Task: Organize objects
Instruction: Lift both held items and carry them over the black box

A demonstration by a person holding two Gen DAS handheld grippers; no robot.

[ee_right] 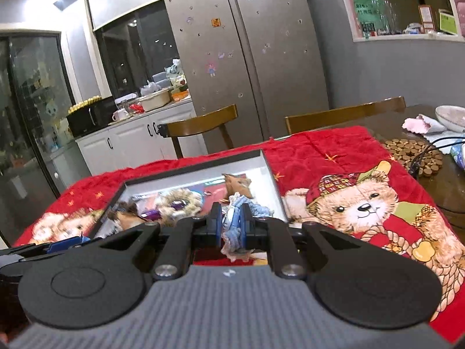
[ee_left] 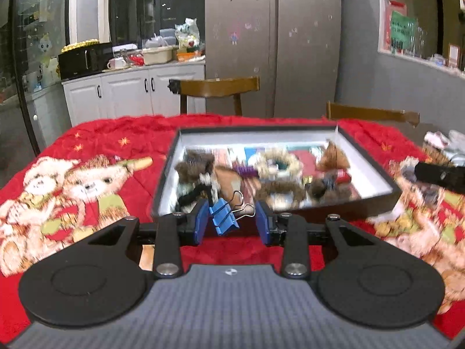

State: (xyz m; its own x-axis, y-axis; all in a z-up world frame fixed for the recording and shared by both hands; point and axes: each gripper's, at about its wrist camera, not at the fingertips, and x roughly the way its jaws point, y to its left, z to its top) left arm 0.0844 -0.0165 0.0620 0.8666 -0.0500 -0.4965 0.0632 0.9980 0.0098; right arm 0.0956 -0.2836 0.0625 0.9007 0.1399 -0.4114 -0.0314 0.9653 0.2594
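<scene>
Left wrist view: left gripper [ee_left: 232, 218] partly open, blue pads clamped on a blue binder clip [ee_left: 224, 215]. Clip body sits against the left pad, its wire handles [ee_left: 243, 205] reach to the right pad, so the clip is held across its width (tilted, not square in the grip). The clip hangs above the red bear-print blanket [ee_left: 96, 157], just in front of the near wall of the black tray [ee_left: 392, 187]. Tray has white inner walls and is full of stuff: brown furry hair ties [ee_left: 194, 168], a beige fluffy ring [ee_left: 276, 161], a purple item [ee_left: 247, 171], assorted small bits. Contents are motion-blurred, can't ID more. Black tip of the right gripper [ee_left: 438, 176] pokes in at the right edge, beside the tray. Background: wooden chair [ee_left: 215, 87], steel fridge [ee_left: 273, 29], white cabinets [ee_left: 130, 90].

Right wrist view: right gripper [ee_right: 232, 221] closed down tight on a blue-and-white knitted hair tie [ee_right: 232, 226]. Fabric is squeezed between the pads and bulges out above and below them. It's held over the near right part of the tray [ee_right: 273, 186], clear of the contents as far as I can tell. Same beige ring [ee_right: 180, 203] and a brown furry piece [ee_right: 238, 186] visible inside. Left gripper [ee_right: 66, 242] with its blue clip shows at the lower left edge. The blanket's bear print [ee_right: 363, 206] is to the right of the tray; beyond it bare wooden table [ee_right: 453, 186] with a cork trivet [ee_right: 412, 154], a black cable [ee_right: 430, 148] and a bowl [ee_right: 452, 116].
</scene>
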